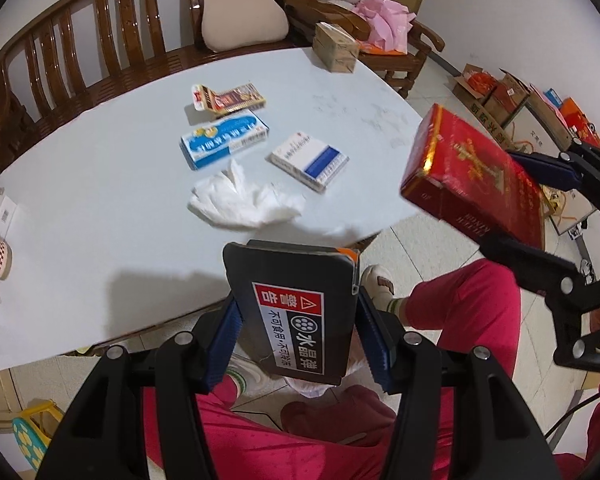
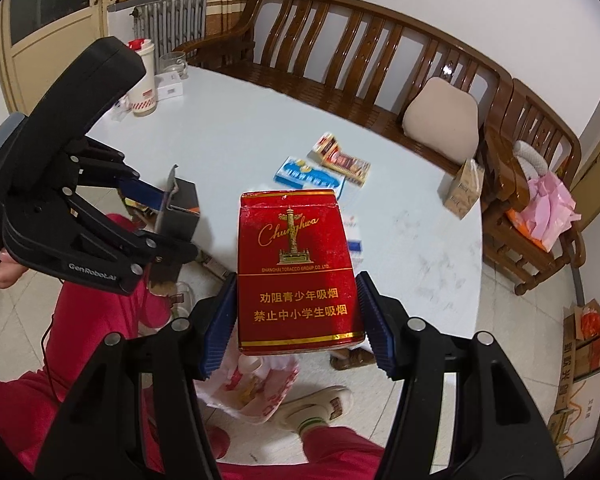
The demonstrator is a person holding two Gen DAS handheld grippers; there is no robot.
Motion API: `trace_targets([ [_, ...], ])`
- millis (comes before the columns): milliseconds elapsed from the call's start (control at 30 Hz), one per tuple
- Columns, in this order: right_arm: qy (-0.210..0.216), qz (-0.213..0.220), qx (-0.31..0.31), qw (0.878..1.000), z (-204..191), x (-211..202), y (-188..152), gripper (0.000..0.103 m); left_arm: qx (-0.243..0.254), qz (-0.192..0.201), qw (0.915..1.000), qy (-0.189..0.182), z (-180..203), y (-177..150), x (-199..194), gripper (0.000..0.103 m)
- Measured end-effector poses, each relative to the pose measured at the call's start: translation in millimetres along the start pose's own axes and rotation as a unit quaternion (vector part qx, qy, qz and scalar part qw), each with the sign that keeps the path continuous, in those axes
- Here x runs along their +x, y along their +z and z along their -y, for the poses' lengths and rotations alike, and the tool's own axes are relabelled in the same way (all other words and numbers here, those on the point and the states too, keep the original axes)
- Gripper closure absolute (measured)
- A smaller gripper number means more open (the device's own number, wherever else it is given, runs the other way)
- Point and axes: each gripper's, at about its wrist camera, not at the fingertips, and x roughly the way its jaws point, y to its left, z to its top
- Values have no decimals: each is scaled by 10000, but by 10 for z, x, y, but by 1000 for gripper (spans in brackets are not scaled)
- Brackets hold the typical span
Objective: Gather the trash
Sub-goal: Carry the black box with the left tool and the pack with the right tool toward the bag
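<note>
My left gripper [image 1: 298, 320] is shut on a black box [image 1: 296, 304] with a red warning label, held off the table's near edge above my lap. My right gripper [image 2: 298, 316] is shut on a red cigarette pack [image 2: 298, 276], held over a plastic bag [image 2: 256, 384] on the floor. The red pack also shows in the left wrist view [image 1: 472, 180]. On the white table [image 1: 100, 200] lie a crumpled tissue [image 1: 244, 198], a blue box [image 1: 224, 140], a white and blue box [image 1: 308, 160] and a dark red pack [image 1: 230, 98].
A small carton [image 1: 336, 48] stands at the table's far corner. A cup [image 2: 142, 80] and a glass jar [image 2: 174, 64] stand at the other end. A wooden bench [image 2: 360, 64] with a cushion [image 2: 440, 120] runs behind. Cardboard boxes [image 1: 496, 96] sit on the floor.
</note>
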Motion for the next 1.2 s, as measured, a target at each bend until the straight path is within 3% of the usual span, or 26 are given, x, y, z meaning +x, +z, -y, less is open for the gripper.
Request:
trace_targets([
  [600, 139, -651, 199, 9976, -314, 486, -780, 46, 47, -418, 9991, 8, 218, -695, 716, 49],
  [1200, 327, -1223, 555, 9904, -304, 1184, -1246, 46, 13, -911, 9958, -17, 241, -957, 1453, 49],
])
